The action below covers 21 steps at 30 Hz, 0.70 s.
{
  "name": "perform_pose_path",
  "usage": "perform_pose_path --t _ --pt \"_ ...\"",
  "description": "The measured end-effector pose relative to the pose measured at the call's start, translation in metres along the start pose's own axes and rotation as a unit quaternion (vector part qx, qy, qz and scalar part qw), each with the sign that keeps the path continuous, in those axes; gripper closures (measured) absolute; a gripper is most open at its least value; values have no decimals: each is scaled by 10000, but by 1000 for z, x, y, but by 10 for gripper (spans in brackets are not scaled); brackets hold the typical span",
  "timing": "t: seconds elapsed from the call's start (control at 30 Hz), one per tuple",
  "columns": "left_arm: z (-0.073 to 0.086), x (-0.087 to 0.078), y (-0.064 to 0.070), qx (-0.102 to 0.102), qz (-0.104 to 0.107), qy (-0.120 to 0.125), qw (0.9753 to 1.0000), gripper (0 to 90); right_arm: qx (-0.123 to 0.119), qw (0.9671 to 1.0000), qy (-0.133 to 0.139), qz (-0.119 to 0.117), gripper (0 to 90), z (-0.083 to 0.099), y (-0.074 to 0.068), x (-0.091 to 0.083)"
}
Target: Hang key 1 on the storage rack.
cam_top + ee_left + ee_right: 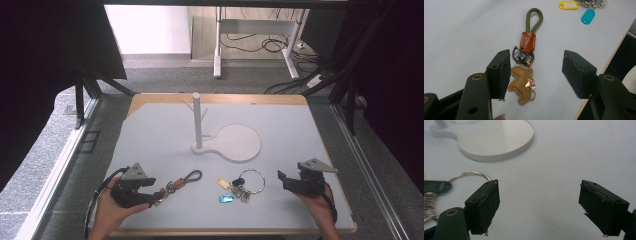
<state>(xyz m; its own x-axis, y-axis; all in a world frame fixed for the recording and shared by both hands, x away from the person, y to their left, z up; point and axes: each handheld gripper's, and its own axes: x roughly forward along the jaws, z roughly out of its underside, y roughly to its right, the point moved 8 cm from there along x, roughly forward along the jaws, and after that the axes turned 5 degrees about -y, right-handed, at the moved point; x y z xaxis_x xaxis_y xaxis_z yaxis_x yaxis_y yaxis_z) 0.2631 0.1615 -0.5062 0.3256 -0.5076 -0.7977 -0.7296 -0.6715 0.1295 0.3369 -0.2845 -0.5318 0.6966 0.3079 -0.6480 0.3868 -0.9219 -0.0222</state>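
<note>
The leather keychain (525, 67), with its green cord loop, orange tab and tan horse-shaped charm, lies flat on the grey bench (165, 125) near the front edge, its charm end between the spread jaws of the left claw (536, 72), which is wide open and grips nothing. Just to its right lies a key ring (243, 184) with yellow and blue tags. The right claw (539, 205) is also wide open, holding nothing, just right of that ring. A white peg stand (220, 137) sits mid-bench.
</note>
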Motion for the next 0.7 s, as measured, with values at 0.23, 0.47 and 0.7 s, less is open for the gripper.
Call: perform_pose_path --t 0.23,0.47,0.7 --pt "1 2 1 31 -24 -55 10000 405 394 9990 139 -184 182 6 16 -13" --pt "3 0 0 39 -71 -78 9999 405 418 9987 123 -262 187 7 16 -13" --pt "7 -1 -3 -113 -21 -47 9999 406 384 9990 45 -227 204 13 15 -15"
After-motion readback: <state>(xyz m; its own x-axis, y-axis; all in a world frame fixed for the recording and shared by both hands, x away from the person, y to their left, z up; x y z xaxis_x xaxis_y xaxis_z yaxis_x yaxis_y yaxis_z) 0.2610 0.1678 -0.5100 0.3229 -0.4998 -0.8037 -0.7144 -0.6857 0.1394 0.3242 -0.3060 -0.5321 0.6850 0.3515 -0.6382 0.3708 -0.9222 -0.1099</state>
